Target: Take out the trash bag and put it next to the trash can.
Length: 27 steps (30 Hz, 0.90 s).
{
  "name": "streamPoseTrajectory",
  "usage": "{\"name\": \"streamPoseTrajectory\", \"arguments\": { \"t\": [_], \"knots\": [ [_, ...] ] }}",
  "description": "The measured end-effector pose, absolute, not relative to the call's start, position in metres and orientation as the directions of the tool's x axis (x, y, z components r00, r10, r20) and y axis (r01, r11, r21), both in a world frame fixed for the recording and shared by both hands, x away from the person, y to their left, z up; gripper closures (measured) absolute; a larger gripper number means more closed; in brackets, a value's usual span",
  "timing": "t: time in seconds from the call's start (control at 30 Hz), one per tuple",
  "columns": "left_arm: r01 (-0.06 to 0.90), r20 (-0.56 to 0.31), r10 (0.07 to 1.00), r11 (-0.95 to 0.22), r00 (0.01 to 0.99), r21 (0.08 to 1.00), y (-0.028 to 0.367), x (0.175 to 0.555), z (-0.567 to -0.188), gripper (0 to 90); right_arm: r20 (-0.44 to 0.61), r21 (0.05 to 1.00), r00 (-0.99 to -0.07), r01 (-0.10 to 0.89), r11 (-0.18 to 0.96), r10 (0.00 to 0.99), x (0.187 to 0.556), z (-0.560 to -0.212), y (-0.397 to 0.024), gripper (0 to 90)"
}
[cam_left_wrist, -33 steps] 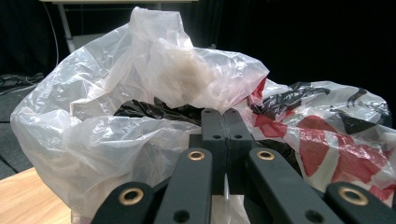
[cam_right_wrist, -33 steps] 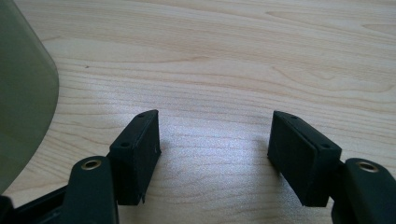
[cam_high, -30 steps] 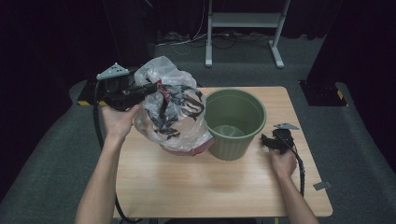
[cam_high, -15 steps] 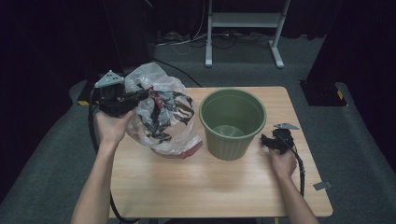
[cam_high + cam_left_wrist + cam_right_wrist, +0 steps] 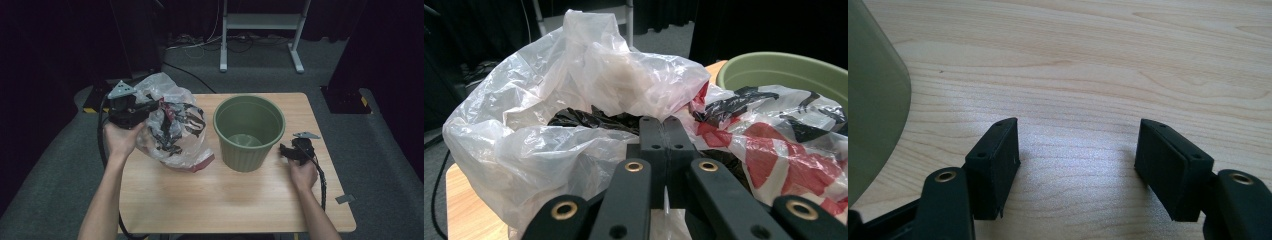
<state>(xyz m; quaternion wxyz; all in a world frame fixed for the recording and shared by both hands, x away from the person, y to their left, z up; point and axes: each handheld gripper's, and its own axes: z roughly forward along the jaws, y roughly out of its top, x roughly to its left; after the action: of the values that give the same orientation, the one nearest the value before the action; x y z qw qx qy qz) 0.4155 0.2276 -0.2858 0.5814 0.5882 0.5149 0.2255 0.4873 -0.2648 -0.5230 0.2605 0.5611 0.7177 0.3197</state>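
The left gripper (image 5: 131, 111) has its jaws clamped on the crumpled plastic bag (image 5: 172, 127), which rests on the desk (image 5: 240, 200) just left of the green bin (image 5: 249, 131). The right gripper (image 5: 295, 150), jaws apart and empty, sits beside the bin's right. Dark carpeted room behind.

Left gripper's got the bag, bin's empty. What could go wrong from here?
1. The left gripper pinches just a thin fold of the plastic bag; the film could slip or tear.
2. The bag bulges about as wide as the green bin mouth, so it may snag on the rim.
3. The right gripper is open beside the bin, not holding it; the bin may tip.
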Motion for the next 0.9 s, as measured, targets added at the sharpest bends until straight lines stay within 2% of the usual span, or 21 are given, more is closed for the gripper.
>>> {"name": "streamPoseTrajectory", "arguments": {
  "t": [0.4, 0.67, 0.9],
  "knots": [
    [0.362, -0.367, 0.851, 0.230, 0.375, 0.903, 0.223, 0.421, -0.296, 89.7, -0.016, 0.752, -0.236, 0.638, 0.168, 0.972, 0.487, -0.523, -0.265, 33.7],
    [0.372, -0.359, 0.856, 0.216, 0.372, 0.903, 0.223, 0.424, -0.305, 89.7, -0.016, 0.752, -0.237, 0.637, 0.168, 0.971, 0.487, -0.523, -0.265, 33.6],
    [0.357, -0.381, 0.852, 0.252, 0.359, 0.899, 0.221, 0.426, -0.311, 89.7, -0.016, 0.752, -0.236, 0.638, 0.167, 0.972, 0.487, -0.523, -0.265, 33.6]
  ]
}}
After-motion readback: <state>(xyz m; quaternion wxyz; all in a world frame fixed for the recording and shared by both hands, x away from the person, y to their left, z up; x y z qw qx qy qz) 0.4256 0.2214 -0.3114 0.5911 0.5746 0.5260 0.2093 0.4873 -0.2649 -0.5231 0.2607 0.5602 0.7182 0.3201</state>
